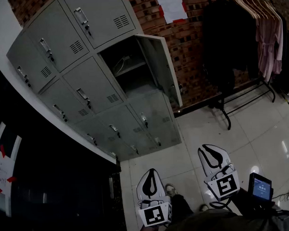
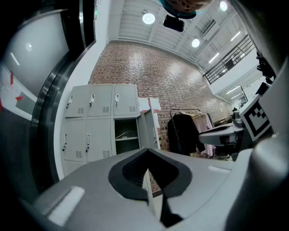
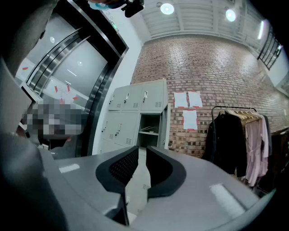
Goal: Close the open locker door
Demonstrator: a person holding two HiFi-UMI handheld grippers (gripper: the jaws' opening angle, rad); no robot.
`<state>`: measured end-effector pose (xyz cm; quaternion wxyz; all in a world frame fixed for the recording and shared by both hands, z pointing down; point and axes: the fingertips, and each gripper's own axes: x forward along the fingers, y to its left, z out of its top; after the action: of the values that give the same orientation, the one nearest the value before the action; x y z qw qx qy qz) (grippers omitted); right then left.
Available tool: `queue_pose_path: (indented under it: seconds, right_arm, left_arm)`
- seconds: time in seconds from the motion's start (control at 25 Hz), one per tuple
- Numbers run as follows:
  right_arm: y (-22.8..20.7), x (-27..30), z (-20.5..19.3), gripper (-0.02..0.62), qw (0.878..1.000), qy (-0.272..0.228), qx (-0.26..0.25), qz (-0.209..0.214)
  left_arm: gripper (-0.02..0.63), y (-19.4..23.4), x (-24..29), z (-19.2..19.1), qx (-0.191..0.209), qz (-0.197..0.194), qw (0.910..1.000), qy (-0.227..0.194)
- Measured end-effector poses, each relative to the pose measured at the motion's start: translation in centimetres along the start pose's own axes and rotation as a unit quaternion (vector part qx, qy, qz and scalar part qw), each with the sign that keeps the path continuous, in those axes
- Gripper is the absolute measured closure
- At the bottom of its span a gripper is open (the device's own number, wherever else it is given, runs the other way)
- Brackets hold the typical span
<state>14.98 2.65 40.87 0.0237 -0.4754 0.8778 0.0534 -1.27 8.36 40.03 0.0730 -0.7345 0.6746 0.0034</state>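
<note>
Empty and pinched together, the left gripper (image 1: 150,178) and right gripper (image 1: 213,155) were held low, well apart from the lockers (image 1: 86,98). The open locker door (image 1: 160,71) was seen swung out at the right column. Approach was judged in hand; next the door would need to be reached and pushed.

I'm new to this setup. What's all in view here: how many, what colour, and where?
brick wall: one, red-brown, at the back
locker bank: one, grey, against that wall, left
open locker door: one, grey, bank's right column, swung out
papers: three, white, on the wall right of the lockers
clothes rack: one, black, far right
garments: several, dark and pink, hanging on the rack
floor: one, white glossy tiles
small screen: one, black, lit, bottom right corner
shoe: one, pale, bottom centre
left tool: one, white with black pads, shut, empty
right tool: one, same colours, shut, empty
</note>
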Motion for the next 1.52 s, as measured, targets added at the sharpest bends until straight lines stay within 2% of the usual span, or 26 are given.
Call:
queue_pose_path:
  seconds: [0.12, 0.28, 0.44, 0.72, 0.92, 1.2, 1.28, 1.44, 1.52]
  right_arm:
    - [0.2, 3.9, -1.0, 0.534, 1.000, 0.007, -0.008, -0.009]
    - [-0.1, 10.4, -1.7, 0.534, 0.999, 0.019, -0.018, -0.032]
    - [-0.6, 17.3, -1.2, 0.535, 0.997, 0.027, -0.030, -0.062]
    - [-2.0, 26.2, -0.1, 0.535, 0.992, 0.020, -0.050, -0.111]
    - [-4.4, 28.9, -0.2, 0.535, 0.989, 0.022, -0.056, -0.133]
    - [-9.0, 29.9, -0.2, 0.516, 0.987, 0.016, -0.069, -0.146]
    - [-10.0, 30.2, -0.3, 0.481, 0.988, 0.019, -0.069, -0.134]
    - [-11.3, 31.5, -0.4, 0.371, 0.994, 0.022, -0.051, -0.091]
    - [-12.0, 32.2, -0.6, 0.344, 0.996, 0.025, -0.049, -0.073]
  left_arm:
    - [0.604, 2.9, 3.1, -1.2, 0.009, -0.009, 0.9999, 0.001]
    - [0.604, 7.0, 8.8, -2.3, -0.002, -0.034, 0.9994, 0.000]
    - [0.604, 11.4, 15.0, -2.4, -0.018, -0.063, 0.9978, -0.009]
    - [0.604, 17.0, 23.4, -2.3, -0.017, -0.107, 0.9939, -0.021]
    - [0.604, 17.2, 26.6, -2.6, -0.018, -0.125, 0.9918, -0.020]
    - [0.604, 15.5, 30.5, -2.9, -0.029, -0.126, 0.9914, -0.023]
    - [0.604, 15.0, 31.2, -2.8, -0.028, -0.124, 0.9915, -0.025]
    - [0.604, 13.9, 32.3, -2.4, -0.026, -0.118, 0.9922, -0.031]
    - [0.604, 13.7, 32.4, -2.4, -0.024, -0.113, 0.9929, -0.028]
